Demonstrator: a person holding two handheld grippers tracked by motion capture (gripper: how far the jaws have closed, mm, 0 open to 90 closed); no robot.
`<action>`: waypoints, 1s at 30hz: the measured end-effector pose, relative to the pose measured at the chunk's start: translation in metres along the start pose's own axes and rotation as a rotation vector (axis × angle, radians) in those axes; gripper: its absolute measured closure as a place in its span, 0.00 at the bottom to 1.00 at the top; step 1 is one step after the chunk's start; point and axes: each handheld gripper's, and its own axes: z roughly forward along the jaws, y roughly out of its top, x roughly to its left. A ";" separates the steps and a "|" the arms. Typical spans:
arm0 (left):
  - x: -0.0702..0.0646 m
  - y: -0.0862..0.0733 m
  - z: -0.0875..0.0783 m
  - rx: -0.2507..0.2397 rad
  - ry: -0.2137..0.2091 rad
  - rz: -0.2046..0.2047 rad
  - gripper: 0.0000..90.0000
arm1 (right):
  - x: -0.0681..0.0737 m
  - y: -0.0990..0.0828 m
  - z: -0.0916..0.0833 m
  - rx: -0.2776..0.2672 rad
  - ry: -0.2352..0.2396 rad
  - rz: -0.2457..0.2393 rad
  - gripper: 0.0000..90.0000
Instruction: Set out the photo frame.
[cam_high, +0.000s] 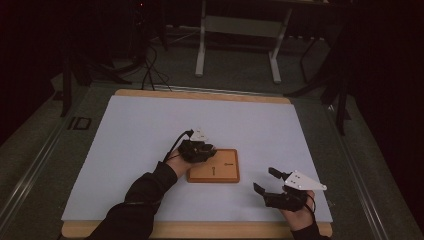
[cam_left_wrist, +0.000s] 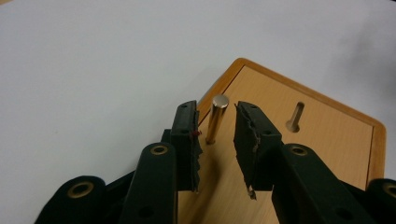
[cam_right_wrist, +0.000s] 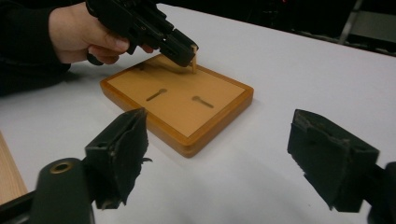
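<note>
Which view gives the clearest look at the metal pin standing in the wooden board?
The left gripper view: the metal pin stands upright in the wooden board, between the left tongs. The right gripper view shows it partly hidden behind those tongs; in the high view I cannot make it out.

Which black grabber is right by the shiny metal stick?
The left gripper: its jaws stand either side of the upright metal pin on the wooden board. The right gripper is off the board.

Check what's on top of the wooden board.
On the wooden board: one upright metal pin between the left gripper's jaws, plus two keyhole-shaped slots. Pin's base contact isn't clear.
</note>
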 end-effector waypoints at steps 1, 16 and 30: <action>0.000 0.001 0.001 0.000 0.000 0.002 0.77 | -0.001 0.000 -0.001 -0.006 0.002 0.007 0.24; 0.000 0.005 0.003 0.013 0.007 0.028 0.93 | 0.003 0.001 0.002 0.010 0.012 -0.026 0.27; 0.011 0.010 0.005 0.043 -0.064 -0.015 0.93 | 0.035 0.007 0.016 0.106 -0.015 -0.340 0.31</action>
